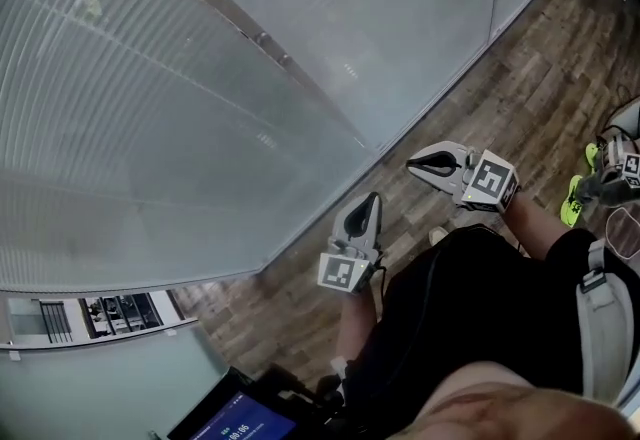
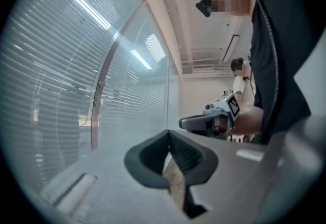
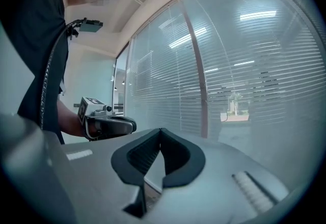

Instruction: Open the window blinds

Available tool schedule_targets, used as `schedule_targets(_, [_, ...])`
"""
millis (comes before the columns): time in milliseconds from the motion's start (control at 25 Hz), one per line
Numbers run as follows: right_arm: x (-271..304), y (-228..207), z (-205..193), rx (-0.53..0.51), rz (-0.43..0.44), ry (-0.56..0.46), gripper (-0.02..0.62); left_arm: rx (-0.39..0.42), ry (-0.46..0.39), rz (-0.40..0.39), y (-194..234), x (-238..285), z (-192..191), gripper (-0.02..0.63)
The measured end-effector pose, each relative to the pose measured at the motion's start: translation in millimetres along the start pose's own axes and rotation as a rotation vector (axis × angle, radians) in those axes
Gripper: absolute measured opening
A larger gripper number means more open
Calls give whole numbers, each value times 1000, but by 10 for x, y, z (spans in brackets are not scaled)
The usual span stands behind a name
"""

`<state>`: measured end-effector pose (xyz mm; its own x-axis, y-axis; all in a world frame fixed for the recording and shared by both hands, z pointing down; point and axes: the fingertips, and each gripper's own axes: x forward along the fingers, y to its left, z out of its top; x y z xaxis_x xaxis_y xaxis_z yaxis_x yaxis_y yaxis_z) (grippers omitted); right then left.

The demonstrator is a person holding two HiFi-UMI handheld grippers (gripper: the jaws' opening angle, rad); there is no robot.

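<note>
Horizontal window blinds hang closed behind tall glass panels; they also fill the left gripper view and the right gripper view. My left gripper is held level a short way from the glass, its jaws shut on nothing. To its right, my right gripper is also shut and empty, pointing toward the glass. From the left gripper the right gripper shows beside it. From the right gripper the left gripper shows likewise. Neither touches the glass or the blinds.
A brown frame post divides the glass panels. The wooden floor runs along the foot of the glass. Another person with yellow-green shoes stands at the right edge. A lit screen sits at the bottom.
</note>
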<state>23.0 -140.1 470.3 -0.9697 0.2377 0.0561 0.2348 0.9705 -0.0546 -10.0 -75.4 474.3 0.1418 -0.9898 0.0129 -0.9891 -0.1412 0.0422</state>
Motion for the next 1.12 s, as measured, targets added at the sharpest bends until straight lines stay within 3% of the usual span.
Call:
schedule_targets(600, [207, -138, -5, -5, 70, -20, 6, 31, 32, 60, 94, 22, -11, -2])
schedule_targets(1120, [462, -300, 67, 6, 5, -23, 6, 34, 37, 13, 438, 35, 70, -2])
